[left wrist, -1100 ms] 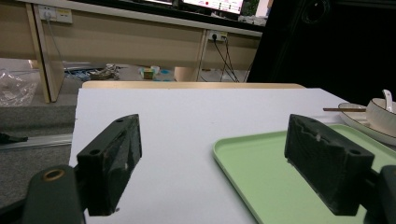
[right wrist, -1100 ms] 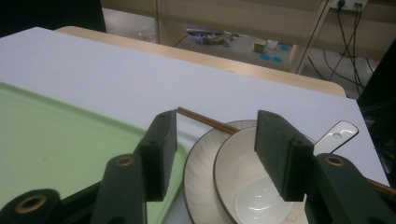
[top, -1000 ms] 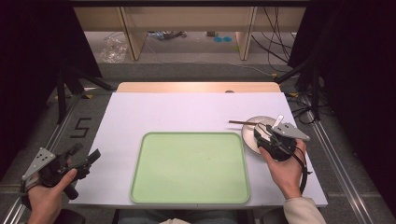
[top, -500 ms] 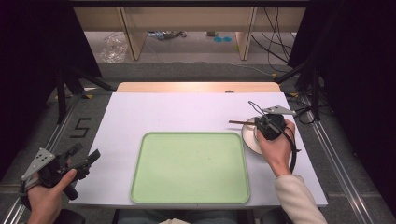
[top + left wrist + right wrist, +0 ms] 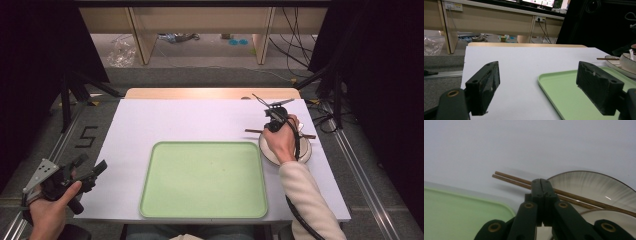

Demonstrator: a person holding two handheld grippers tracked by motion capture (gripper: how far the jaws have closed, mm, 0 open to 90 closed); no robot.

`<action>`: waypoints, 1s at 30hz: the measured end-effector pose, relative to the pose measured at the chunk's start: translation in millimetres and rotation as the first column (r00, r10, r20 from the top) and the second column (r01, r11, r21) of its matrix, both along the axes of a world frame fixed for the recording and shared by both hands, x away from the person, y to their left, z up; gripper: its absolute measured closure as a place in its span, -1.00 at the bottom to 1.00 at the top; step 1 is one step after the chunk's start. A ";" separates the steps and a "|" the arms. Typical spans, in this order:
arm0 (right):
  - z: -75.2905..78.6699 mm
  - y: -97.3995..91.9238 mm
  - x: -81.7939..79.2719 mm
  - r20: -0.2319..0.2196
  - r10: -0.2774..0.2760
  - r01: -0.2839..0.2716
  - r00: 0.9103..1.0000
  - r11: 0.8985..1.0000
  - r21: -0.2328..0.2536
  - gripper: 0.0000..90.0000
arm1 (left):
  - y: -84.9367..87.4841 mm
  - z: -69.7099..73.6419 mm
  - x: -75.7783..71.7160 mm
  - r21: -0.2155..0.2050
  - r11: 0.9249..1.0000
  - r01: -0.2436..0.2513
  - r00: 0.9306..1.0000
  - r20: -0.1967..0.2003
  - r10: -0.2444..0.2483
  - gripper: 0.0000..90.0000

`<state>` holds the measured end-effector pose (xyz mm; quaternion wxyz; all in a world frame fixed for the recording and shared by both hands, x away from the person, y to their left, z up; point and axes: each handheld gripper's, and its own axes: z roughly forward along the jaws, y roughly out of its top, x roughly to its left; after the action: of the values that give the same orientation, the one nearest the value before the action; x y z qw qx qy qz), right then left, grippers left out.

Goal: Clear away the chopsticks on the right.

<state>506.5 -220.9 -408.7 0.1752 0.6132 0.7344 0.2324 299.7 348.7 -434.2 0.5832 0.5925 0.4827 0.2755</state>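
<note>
A white-topped table (image 5: 200, 122) carries a pale green rectangular plastic tray (image 5: 203, 179) with rounded corners, set near the front edge in the middle, with nothing on it. To the right of the tray sits a round white ceramic plate (image 5: 303, 151) with a shallow white bowl (image 5: 629, 62) resting on it, as the left gripper view shows. A pair of thin brown wooden chopsticks (image 5: 511, 179) lies across the far rim of the plate, its tips reaching out over the table toward the tray's far right corner. The right gripper (image 5: 273, 121), held in the person's right hand (image 5: 281, 142) above the plate, points down at the chopsticks; in the right gripper view its two black jaws are pressed flat together with nothing between them, the tips just in front of the chopsticks. The left gripper (image 5: 92, 167), held in the left hand (image 5: 50, 210) at the table's front left corner, has its jaws spread wide and holds nothing, well apart from the tray.
</note>
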 end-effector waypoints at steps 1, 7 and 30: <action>-5.2 1.0 7.2 -0.017 -0.007 0.007 1.000 1.000 -0.011 1.00 | 0.0 0.0 0.0 0.000 1.000 0.000 1.000 0.000 0.000 -0.58; -13.1 0.1 16.9 -0.035 0.001 -0.003 0.999 0.999 -0.032 1.00 | 0.3 0.0 0.0 0.001 1.000 0.000 1.000 0.001 0.000 -0.58; -24.8 0.1 30.8 -0.072 -0.027 0.021 0.997 0.997 -0.080 1.00 | -0.1 0.0 -0.2 -0.001 1.000 0.001 1.000 0.001 -0.001 -0.58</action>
<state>537.3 -220.8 -433.5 0.1753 0.6226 0.7415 0.1784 299.5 348.6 -434.2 0.5837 0.5922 0.4825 0.2752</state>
